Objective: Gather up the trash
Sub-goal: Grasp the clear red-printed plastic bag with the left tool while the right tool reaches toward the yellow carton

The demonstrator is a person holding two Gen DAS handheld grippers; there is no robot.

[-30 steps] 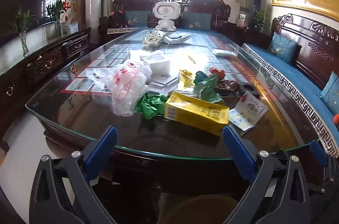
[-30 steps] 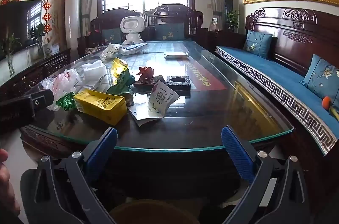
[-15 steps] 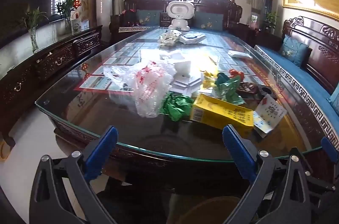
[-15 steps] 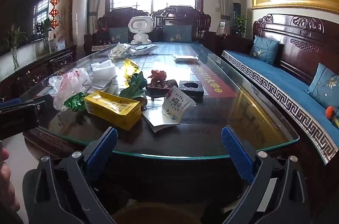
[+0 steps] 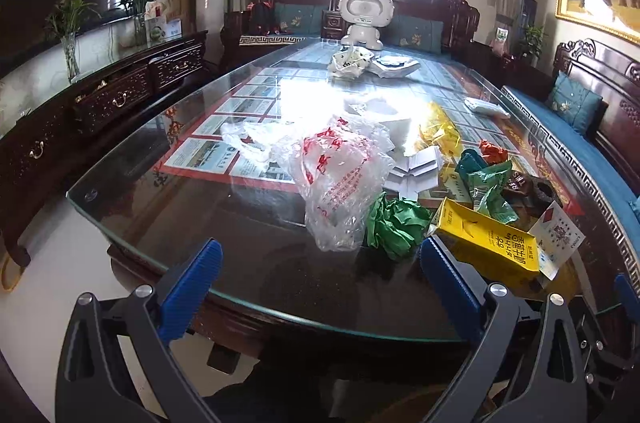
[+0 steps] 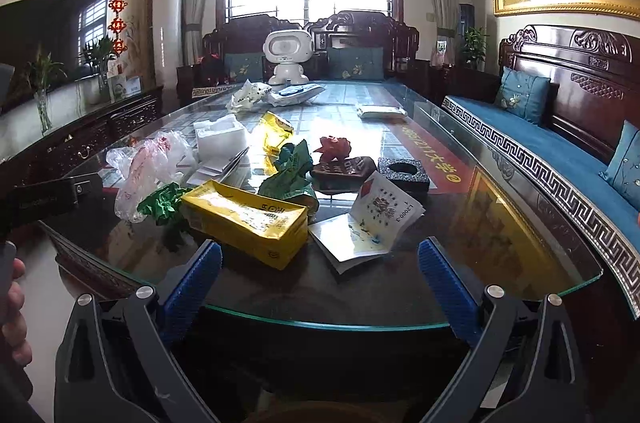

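— Glass table (image 5: 192, 223), what is lying on it?
— A clear plastic bag (image 5: 340, 183), green wrapper (image 5: 394, 223) and yellow carton (image 6: 244, 219) are sitting near the front edge. I am holding my left gripper (image 5: 320, 271) and right gripper (image 6: 318, 273) wide, gripping nothing.

The trash lies clustered on the near half of the glass-topped table (image 6: 520, 287).

- Yellow carton (image 6: 244, 221): elongated box, lying flat on its side, angled across the near edge; dented.
- Green crumpled wrapper (image 5: 394, 225): bunched, touching the carton's left end.
- Clear plastic bag (image 5: 340, 175): red print, crumpled, loosely heaped, just left of the green wrapper.
- Printed paper leaflet (image 6: 372, 223): folded, half raised, touching the carton's right end.
- Teal-green crumpled bag (image 6: 292, 175): behind the carton.
- Yellow foil wrapper (image 6: 276, 131): farther back, crumpled.
- White foam block (image 6: 220, 137): beside the foil wrapper, resting on white folded paper (image 5: 414, 171).
- Red crumpled scrap (image 6: 332, 147): right of the teal-green bag.
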